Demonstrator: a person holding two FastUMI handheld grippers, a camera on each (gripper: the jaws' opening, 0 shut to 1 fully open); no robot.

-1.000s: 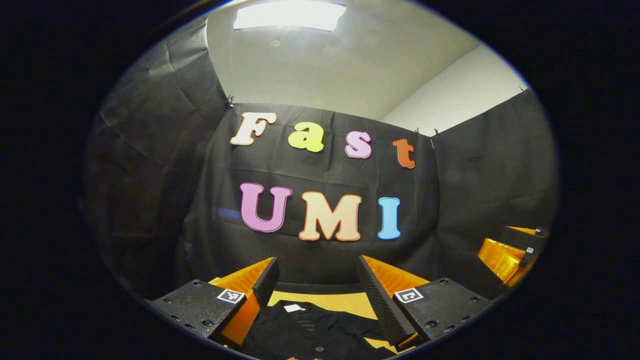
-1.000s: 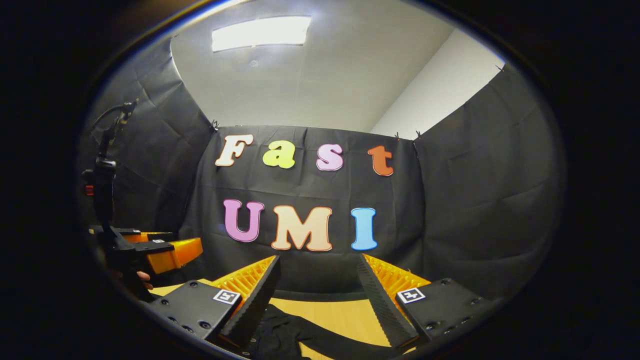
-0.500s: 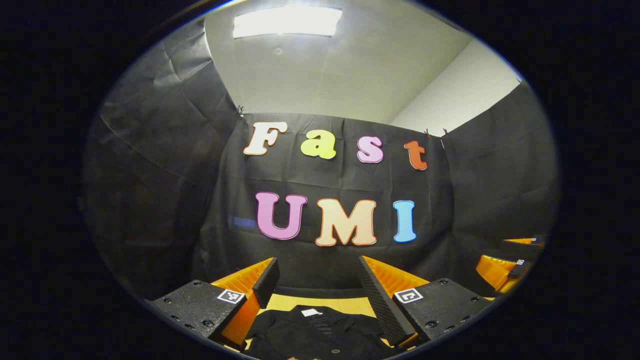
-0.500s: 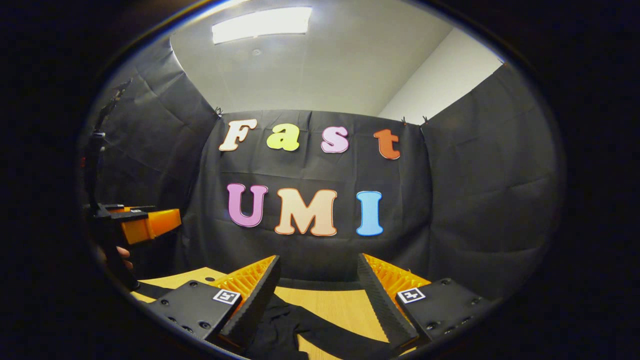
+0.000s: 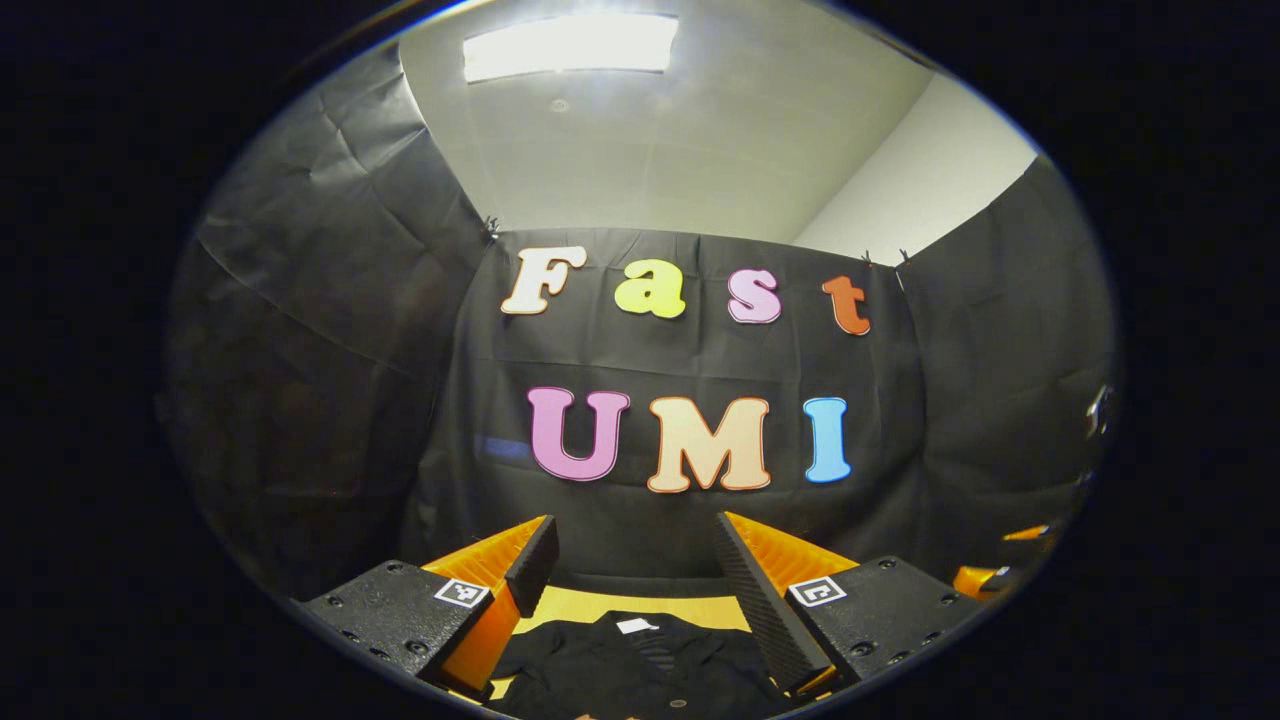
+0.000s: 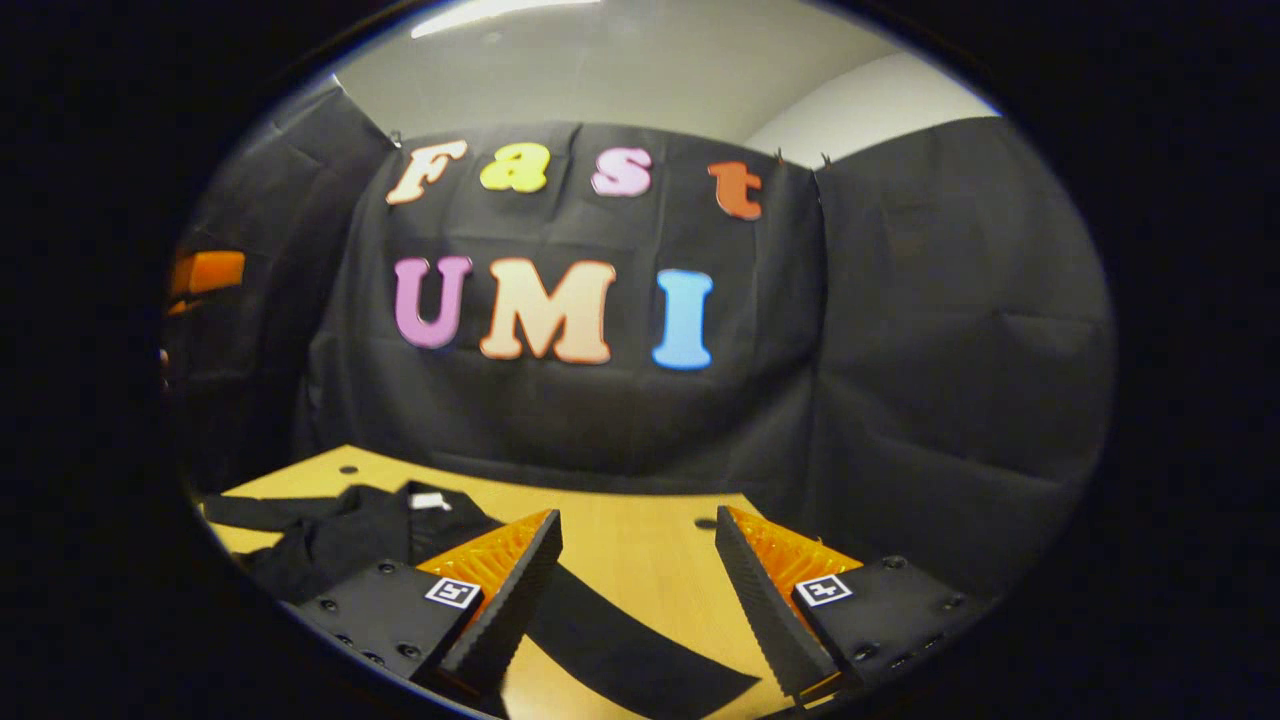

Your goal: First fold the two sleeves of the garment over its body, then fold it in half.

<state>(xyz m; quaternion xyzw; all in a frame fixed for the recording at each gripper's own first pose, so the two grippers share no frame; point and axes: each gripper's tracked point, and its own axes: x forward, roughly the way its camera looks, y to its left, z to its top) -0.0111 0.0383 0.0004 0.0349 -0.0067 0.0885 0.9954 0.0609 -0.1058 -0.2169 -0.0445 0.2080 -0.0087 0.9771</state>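
A black garment (image 5: 640, 665) lies on the wooden table (image 5: 690, 607), its white collar tag (image 5: 637, 626) facing up. My left gripper (image 5: 635, 530) hovers above it, open, with nothing between its fingers. In the right gripper view the garment (image 6: 340, 535) is bunched at the left. One long black sleeve (image 6: 640, 660) stretches flat across the table (image 6: 620, 540) toward the lower right. My right gripper (image 6: 637, 520) is open and empty, with the sleeve passing under its left finger (image 6: 505, 600). Part of the left gripper (image 6: 205, 272) shows high at the far left.
Black cloth walls close the booth behind and on both sides. The table has two small dark holes (image 6: 347, 468) (image 6: 705, 523). Bare wood lies to the right of the sleeve. Part of the right gripper (image 5: 1000, 570) shows at the far right edge of the left gripper view.
The right gripper has tipped downward, bringing the table, the garment and the sleeve into its view. The left gripper has turned slightly left. Both stay open.
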